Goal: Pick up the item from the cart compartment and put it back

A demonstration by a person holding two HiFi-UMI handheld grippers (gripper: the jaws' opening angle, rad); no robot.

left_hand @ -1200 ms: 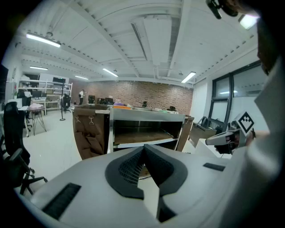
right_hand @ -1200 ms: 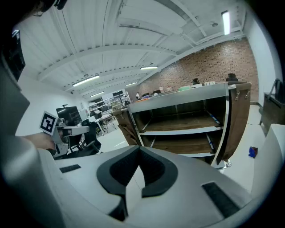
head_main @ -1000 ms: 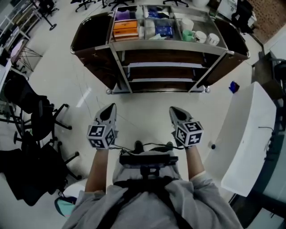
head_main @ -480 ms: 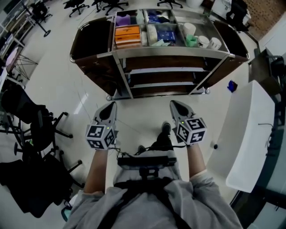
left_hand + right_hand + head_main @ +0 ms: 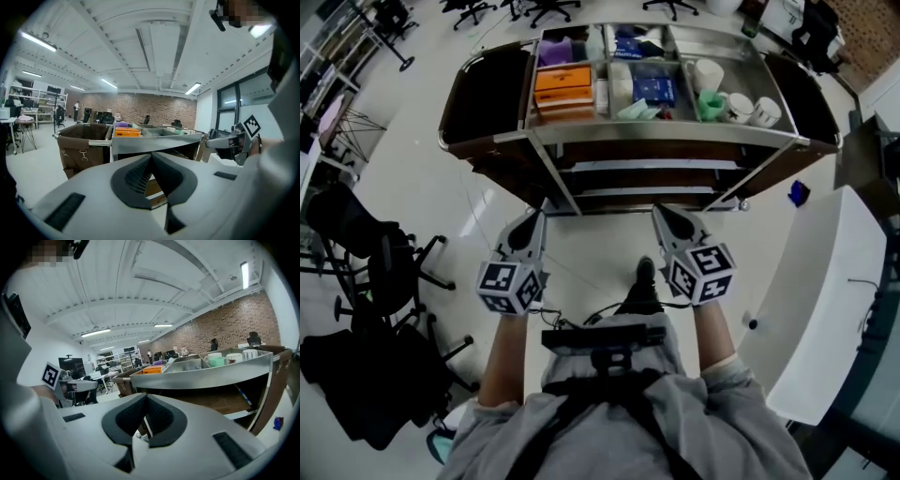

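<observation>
Closest to me, behind both tongs, my forearms run up to the two marker cubes, and my dark shoe (image 5: 645, 274) shows on the pale floor between them. Left tongs (image 5: 534, 217) are clenched, jaws pressed tip to tip with nothing between them; right tongs (image 5: 661, 210) are clenched the same way and just as empty. Both point slightly downward at the cart (image 5: 661, 142), their tips apart from its near edge and touching nothing. Well out to the left of the left tongs stand black office chairs (image 5: 380, 258); out to the right of the right tongs runs a white table (image 5: 816, 281), with a small blue object (image 5: 798, 193) on the floor beyond it, near the cart's right corner. Straight ahead of the tips, the cart's lower shelves (image 5: 647, 167) sit under its metal top tray, and a dark brown bag (image 5: 483, 94) hangs on the cart's left end. Up in the tray's compartments lie the things to pick from, all ahead of both tongs: an orange box (image 5: 562, 82) beyond the left tongs with a purple item (image 5: 555, 52) behind it, a blue packet (image 5: 654, 89) about in line with the right tongs, and a green cup (image 5: 710, 105) with white cups (image 5: 766, 112) farther right. Which of them is the item I cannot tell.
</observation>
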